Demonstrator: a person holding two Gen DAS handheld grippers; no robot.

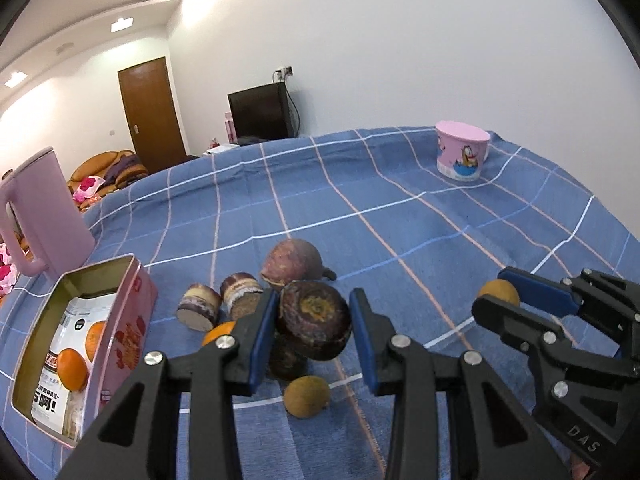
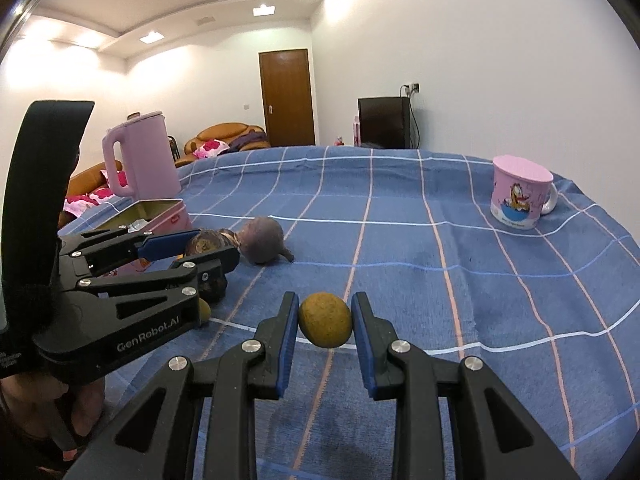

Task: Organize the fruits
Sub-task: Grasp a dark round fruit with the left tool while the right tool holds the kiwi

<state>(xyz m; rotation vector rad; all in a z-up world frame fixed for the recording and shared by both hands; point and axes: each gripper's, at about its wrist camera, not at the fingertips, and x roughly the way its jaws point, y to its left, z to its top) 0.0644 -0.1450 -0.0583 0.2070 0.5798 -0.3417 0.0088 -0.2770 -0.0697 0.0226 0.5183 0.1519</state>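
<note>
Two fruits are in hand at once, so the step is the pick-up, with delivery still to come. A dark purple fruit (image 1: 314,320) is clamped between the pads of the left tongs (image 1: 314,336); the jaws stand only as far apart as the fruit is wide, and it appears to be held just clear of the pile beneath it. The right tongs (image 2: 325,330) are closed on a small yellow-brown fruit (image 2: 325,320), gripped at its two sides just above the blue checked cloth on the surface (image 2: 400,240).

On the cloth, another purple fruit (image 1: 294,260) lies beyond the held one, two cut cane pieces (image 1: 218,306) lie to its left, a second small yellow-brown fruit (image 1: 307,396) rests just below the left tongs, and an orange (image 1: 219,332) is partly hidden behind the left finger. An open pink tin (image 1: 120,340) stands at the left, with oranges (image 1: 72,368) and a printed packet already inside.

The tin is judged to be the likely destination. The next move calls for the purple fruit to be carried left over the rim without the pile being knocked, then released low. The round fruit in the right tongs could slip if the grip is eased early.
</note>
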